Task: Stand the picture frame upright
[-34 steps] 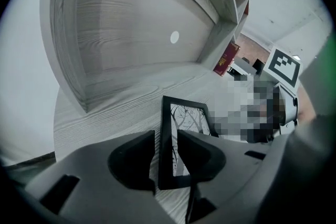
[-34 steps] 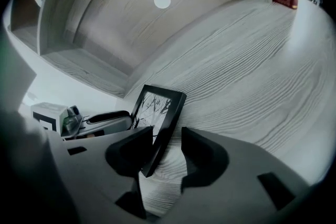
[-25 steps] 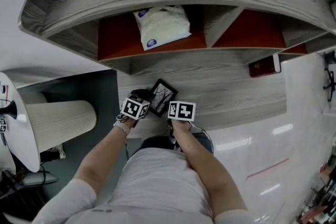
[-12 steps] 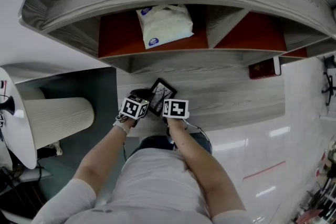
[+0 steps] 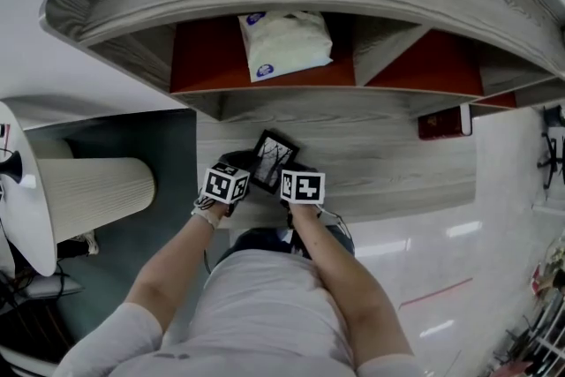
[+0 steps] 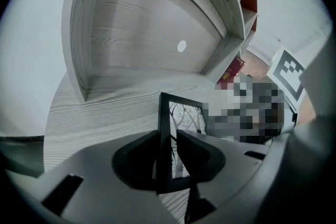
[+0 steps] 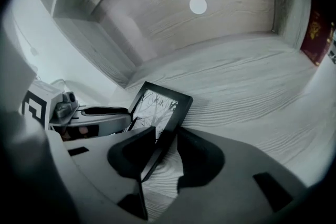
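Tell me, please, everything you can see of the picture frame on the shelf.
The picture frame is rectangular, with a thin black rim around a black-and-white picture of bare branches. It is tilted up from the wood-grain shelf, near its front edge. The left gripper and right gripper each straddle its rim, jaws having just been closing; whether they press is unclear.

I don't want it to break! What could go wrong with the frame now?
The jaws of the left gripper and right gripper have just been closing with the picture frame between them. It sits crooked in the right one, so it might twist and slip. Released early, it could fall flat on the desk.
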`<action>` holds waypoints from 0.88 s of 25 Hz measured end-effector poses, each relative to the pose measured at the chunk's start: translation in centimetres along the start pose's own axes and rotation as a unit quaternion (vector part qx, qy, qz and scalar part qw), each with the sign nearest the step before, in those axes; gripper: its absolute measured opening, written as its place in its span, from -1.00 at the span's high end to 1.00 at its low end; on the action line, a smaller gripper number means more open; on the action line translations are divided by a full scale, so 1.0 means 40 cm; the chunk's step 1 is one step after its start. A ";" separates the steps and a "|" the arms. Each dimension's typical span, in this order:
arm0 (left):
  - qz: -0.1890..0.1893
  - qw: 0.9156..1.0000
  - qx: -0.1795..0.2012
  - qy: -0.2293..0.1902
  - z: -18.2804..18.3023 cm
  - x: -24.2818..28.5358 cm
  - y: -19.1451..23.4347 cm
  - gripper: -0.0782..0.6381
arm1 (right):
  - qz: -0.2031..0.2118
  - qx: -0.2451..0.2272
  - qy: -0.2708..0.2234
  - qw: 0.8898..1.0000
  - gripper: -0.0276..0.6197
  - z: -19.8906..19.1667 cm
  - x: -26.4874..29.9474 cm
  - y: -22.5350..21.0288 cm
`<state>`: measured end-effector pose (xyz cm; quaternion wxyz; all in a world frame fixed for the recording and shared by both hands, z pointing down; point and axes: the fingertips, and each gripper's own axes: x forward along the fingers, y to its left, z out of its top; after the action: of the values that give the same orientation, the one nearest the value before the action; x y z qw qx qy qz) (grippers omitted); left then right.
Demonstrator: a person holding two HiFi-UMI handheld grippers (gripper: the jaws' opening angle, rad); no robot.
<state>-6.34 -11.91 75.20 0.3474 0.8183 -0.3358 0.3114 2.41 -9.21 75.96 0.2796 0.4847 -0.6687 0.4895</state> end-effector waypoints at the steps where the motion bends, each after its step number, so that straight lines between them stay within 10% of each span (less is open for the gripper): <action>1: -0.002 1.000 -0.006 -0.010 0.011 -0.002 -0.002 0.46 | 0.002 -0.008 -0.009 1.000 0.49 0.014 -0.005 -0.002; 22: 0.042 0.982 -0.073 -0.167 0.265 -0.018 0.052 0.46 | 0.046 -0.217 -0.129 0.967 0.53 0.367 -0.047 0.033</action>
<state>-5.42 -21.01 69.42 0.3319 0.8163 -0.4451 0.1593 3.36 -22.01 68.51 0.2665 0.4401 -0.8110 0.2786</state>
